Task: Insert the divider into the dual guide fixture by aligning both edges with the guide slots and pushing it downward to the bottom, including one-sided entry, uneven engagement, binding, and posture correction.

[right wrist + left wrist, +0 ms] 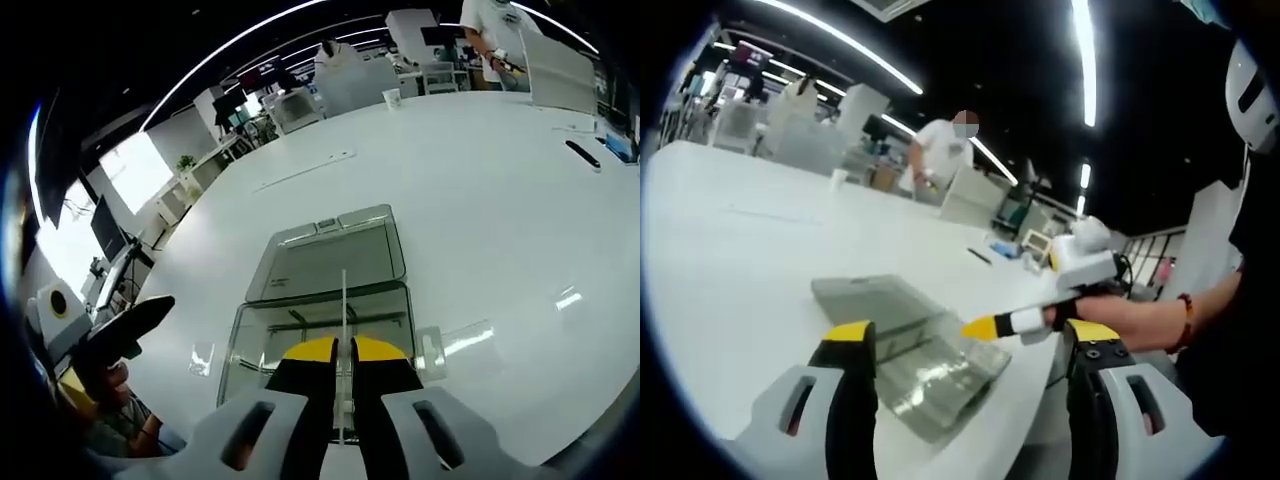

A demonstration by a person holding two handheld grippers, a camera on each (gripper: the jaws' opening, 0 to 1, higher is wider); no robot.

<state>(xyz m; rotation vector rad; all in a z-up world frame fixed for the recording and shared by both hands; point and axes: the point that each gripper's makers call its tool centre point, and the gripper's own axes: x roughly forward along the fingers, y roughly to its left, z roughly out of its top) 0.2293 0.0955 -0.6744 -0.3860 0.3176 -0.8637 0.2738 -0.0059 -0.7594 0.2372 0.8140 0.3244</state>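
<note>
Clear plastic made up both the divider (343,300) and the dual guide fixture (325,290), and your right gripper (343,352) had its jaws together, clamped on the divider's near edge, with the thin sheet running straight ahead along the jaw line over the fixture on the white desk (480,180). Your left gripper (970,335) was spread wide apart and held nothing, with the fixture just beyond its left jaw. The right gripper was therefore the one to guide both edges down into the slots.

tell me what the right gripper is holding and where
The right gripper pinches the thin clear divider by its near edge, above the clear fixture.
</note>
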